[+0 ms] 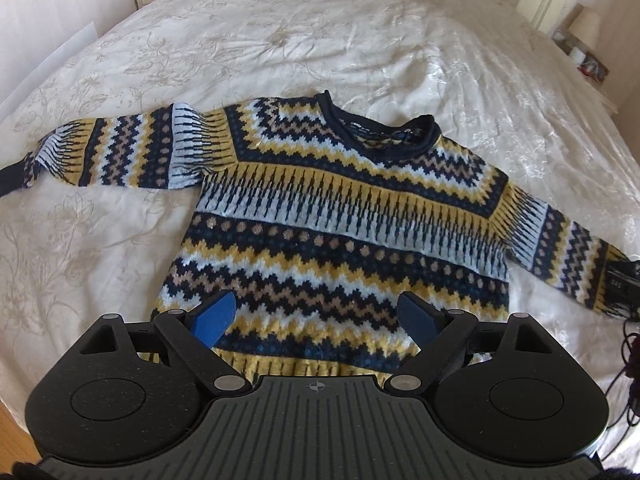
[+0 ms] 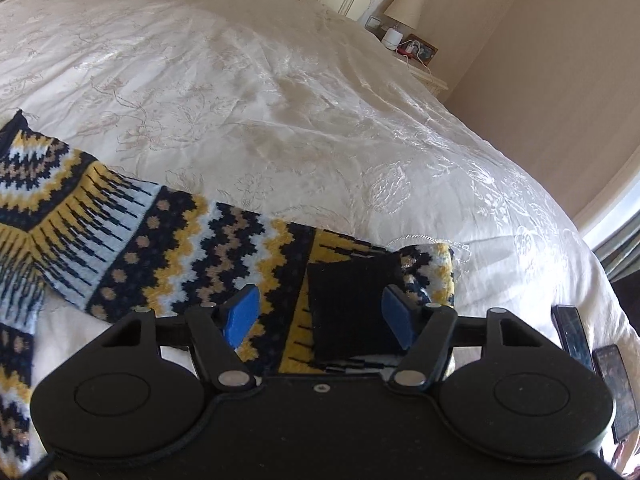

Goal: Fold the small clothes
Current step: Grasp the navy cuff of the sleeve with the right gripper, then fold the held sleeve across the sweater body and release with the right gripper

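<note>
Both grippers hang over the bed (image 1: 360, 40): left gripper (image 1: 316, 316) spread wide above the sweater (image 1: 340, 220) hem, gripping nothing; right gripper (image 2: 320, 316) partly spread astride the sleeve (image 2: 200, 256) cuff (image 2: 348, 304), pads not pressing it. Sweater lies flat near the bed's near edge, sleeves outstretched

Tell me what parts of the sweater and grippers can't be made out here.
- Sweater hem: left wrist view, hidden behind the left gripper.
- Right sleeve cuff: right wrist view, its near end covered by the right gripper; pad contact unclear.
- Left cuff: left wrist view, cut off by the edge.
</note>
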Demonstrator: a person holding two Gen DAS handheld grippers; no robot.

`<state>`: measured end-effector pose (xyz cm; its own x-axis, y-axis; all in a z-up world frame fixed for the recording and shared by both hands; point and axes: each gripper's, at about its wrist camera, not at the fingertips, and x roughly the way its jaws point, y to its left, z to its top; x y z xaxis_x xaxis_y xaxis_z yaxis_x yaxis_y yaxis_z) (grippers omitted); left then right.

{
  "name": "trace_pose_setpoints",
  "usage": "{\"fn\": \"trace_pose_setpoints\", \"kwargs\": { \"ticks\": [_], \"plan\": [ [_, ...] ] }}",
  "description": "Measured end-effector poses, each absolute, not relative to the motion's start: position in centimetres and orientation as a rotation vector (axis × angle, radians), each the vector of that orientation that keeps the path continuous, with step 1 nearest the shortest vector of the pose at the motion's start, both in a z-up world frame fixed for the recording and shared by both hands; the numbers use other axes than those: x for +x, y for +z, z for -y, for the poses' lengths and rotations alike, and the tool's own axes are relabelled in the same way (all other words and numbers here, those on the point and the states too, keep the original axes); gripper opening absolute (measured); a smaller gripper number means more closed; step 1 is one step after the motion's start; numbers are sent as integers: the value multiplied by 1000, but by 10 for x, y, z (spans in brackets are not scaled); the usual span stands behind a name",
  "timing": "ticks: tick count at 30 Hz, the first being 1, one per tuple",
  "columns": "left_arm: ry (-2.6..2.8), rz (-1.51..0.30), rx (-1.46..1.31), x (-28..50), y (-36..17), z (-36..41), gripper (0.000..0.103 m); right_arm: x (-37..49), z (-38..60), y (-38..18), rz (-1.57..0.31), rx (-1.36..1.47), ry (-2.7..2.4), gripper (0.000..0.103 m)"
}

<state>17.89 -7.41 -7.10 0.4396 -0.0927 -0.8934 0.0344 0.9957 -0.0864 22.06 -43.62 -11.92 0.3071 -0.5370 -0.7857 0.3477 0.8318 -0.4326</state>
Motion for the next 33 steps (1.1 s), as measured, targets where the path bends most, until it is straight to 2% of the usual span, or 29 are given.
{"fn": "trace_pose_setpoints", "kwargs": {
  "ticks": [3, 8, 11, 12, 13, 14, 15, 22, 28, 33],
  "plan": [
    [-58, -1112, -52, 175, -71, 87, 88, 223, 448, -137, -1153, -203, -561, 61],
    [-41, -1113, -38, 169, -70, 102, 88, 218, 453, -162, -1205, -305, -557, 56],
    [-42, -1115, -35, 168, -70, 106, 88, 213, 455, -164, -1195, -357, -544, 46],
    [-45, -1118, -32, 168, -71, 106, 88, 212, 456, -162, -1191, -356, -542, 39],
    [-49, -1121, -30, 169, -71, 106, 88, 210, 460, -159, -1183, -326, -536, 26],
    [-57, -1122, -27, 169, -72, 106, 88, 209, 465, -154, -1176, -275, -531, 18],
    [-63, -1121, -24, 170, -72, 105, 88, 207, 471, -148, -1165, -210, -536, 14],
    [-107, -1107, -4, 180, -73, 84, 88, 206, 478, -93, -1069, 93, -560, 12],
    [-158, -1106, 3, 195, -76, 43, 88, 226, 426, -34, -970, 217, -447, 12],
    [-157, -1080, 15, 206, -74, 4, 88, 261, 364, -7, -922, 301, -305, 12]
  ]
}}
